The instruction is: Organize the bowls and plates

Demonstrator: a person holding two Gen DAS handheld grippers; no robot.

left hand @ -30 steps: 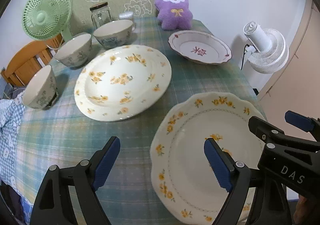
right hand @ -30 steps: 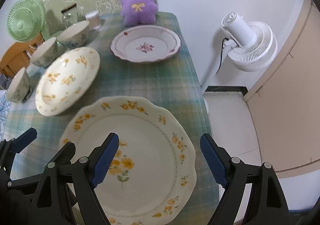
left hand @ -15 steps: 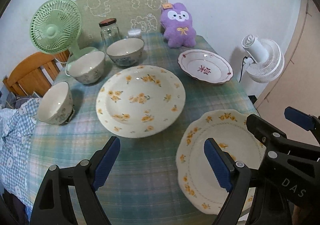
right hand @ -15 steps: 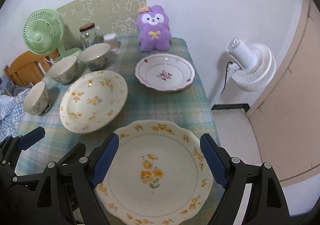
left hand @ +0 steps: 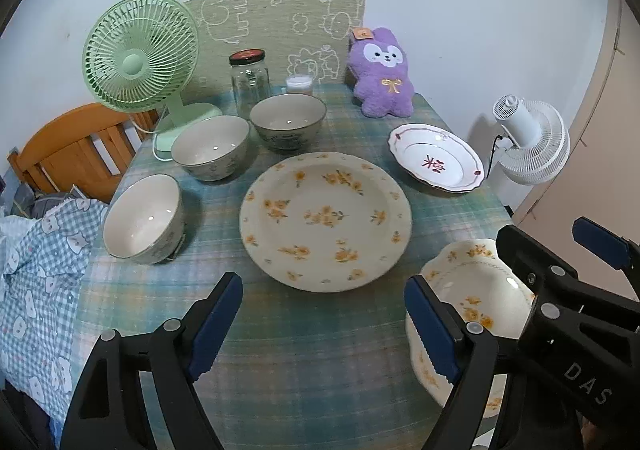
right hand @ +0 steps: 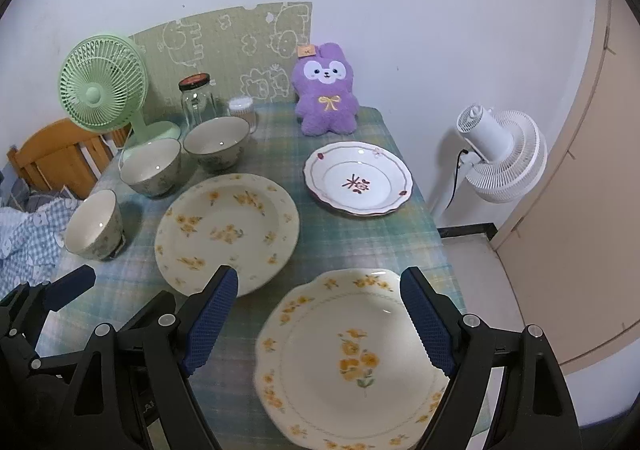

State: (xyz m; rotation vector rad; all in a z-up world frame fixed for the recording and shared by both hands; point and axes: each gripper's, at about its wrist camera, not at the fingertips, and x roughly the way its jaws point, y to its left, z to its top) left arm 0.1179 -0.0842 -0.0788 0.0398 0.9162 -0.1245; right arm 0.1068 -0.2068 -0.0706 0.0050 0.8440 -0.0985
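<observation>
Progress: nothing is stacked or gathered yet; every dish lies separate, so the sorting is, by the look of it, all still ahead.
Left claw (left hand: 323,326): jaws wide with only cloth between them; they have just closed slightly, on nothing. It hangs above the near edge of the tabletop (left hand: 280,350).
Right claw (right hand: 318,324): jaws wide, gripping nothing, poised over the scalloped plate.
Scalloped plate (right hand: 352,362): yellow flowers, at the near right corner, its rim close to the right edge.
Round floral plate (left hand: 325,221): mid-tabletop, apart from the other plates.
Red-trimmed plate (left hand: 437,163): along the right edge, toward the far end, in front of the purple plush (left hand: 380,76).
Bowls: three in a curve along the left side: near-left bowl (left hand: 144,219), middle bowl (left hand: 211,148), far bowl (left hand: 287,123); the latter two almost touch, none nested.
Left to do: plates onto one pile, bowls nested together; the scalloped plate looks the likeliest first pick for the right claw.
</observation>
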